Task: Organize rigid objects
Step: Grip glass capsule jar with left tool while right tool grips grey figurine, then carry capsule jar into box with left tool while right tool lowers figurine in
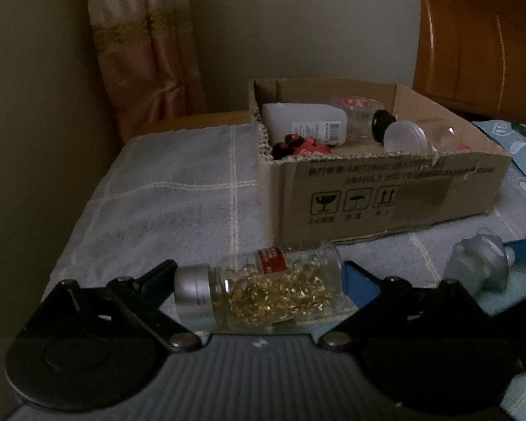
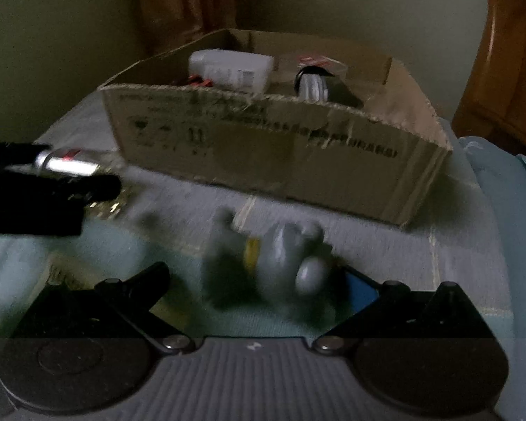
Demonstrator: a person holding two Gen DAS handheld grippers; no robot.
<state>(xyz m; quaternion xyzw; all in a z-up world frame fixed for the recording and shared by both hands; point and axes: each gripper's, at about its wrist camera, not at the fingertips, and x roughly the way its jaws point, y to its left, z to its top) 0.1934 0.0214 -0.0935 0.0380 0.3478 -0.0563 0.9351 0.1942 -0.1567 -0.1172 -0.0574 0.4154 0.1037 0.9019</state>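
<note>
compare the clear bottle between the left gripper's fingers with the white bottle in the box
The clear bottle shows gold capsules inside; the white bottle is opaque. The clear bottle lies on the cloth outside the cardboard box; the white bottle lies inside it. The clear bottle has a silver cap and red label; the white bottle's label is white. Both lie on their sides.
</note>
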